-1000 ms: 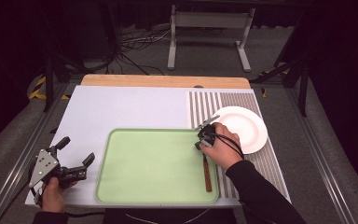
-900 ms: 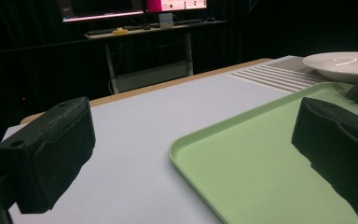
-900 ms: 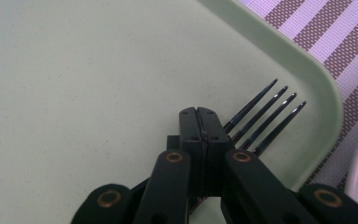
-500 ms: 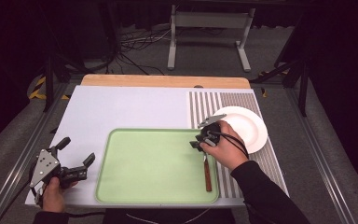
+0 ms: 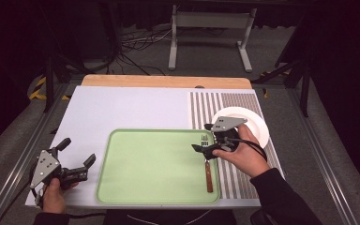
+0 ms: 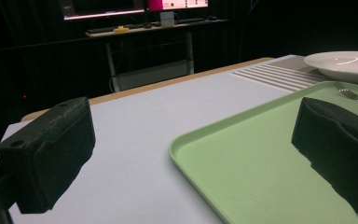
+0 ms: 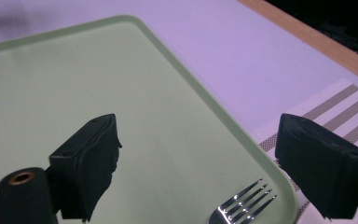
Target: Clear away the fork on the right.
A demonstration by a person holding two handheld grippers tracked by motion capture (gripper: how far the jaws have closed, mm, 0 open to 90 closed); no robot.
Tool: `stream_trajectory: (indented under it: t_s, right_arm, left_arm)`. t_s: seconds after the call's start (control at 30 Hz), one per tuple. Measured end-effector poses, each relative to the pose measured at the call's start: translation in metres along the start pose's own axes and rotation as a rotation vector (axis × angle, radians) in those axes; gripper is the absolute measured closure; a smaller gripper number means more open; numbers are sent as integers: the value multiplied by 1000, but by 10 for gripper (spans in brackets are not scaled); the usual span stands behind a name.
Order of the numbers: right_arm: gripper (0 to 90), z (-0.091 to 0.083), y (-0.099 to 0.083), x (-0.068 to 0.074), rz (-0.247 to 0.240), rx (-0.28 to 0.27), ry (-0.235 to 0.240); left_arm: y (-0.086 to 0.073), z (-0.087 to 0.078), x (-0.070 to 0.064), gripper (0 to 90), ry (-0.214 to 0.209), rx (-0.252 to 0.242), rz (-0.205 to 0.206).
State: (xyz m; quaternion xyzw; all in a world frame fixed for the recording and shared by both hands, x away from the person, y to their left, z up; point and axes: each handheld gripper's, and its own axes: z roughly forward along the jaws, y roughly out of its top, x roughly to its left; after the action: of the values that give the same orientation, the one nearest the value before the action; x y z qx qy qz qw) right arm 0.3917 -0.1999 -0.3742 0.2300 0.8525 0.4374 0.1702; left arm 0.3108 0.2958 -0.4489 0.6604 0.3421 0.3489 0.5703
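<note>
A fork [image 5: 208,172] with a wooden handle lies on the right side of the green tray [image 5: 150,168], tines pointing away from me. My right gripper [image 5: 205,138] hovers open over the tines, one jaw on each side. In the right gripper view the tines [image 7: 242,205] lie on the tray [image 7: 74,79] below and between the spread jaws of the gripper [image 7: 205,163]. My left gripper [image 5: 77,151] is held open and empty off the tray's left edge. Its own view has the gripper [image 6: 191,154] facing the tray [image 6: 261,154] corner.
A white plate [image 5: 253,123] rests on the striped mat [image 5: 243,105] just right of the tray, close behind my right hand. The same plate [image 6: 345,63] and the fork tines [image 6: 349,93] appear far off in the left gripper view. A wooden strip [image 5: 166,81] borders the table's far side.
My right hand has shifted slightly and turned above the fork's head. The fork lies where it was, and the left gripper has not moved.
</note>
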Motion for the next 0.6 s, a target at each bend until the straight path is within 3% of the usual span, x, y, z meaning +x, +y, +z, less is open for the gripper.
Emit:
stream_trajectory:
  t_s: [0.07,0.3,0.37,0.4,0.6]
  right_arm:
    - [129,-4,-2,0,-1,-19,-4]
    - [99,-33,-26,-4,8,-174,-53]
    - [99,-36,-28,-4,13,-187,-56]
    - [99,-43,-36,-5,16,-225,-65]
    - [90,-57,-57,-6,39,-300,-94]
  left_arm:
    - [0,0,0,1,0,2,-1]
    - [0,0,0,1,3,1,-4]
    - [0,0,0,1,3,1,-3]
    - [0,0,0,1,3,1,-3]
    - [0,-1,-1,1,5,0,-2]
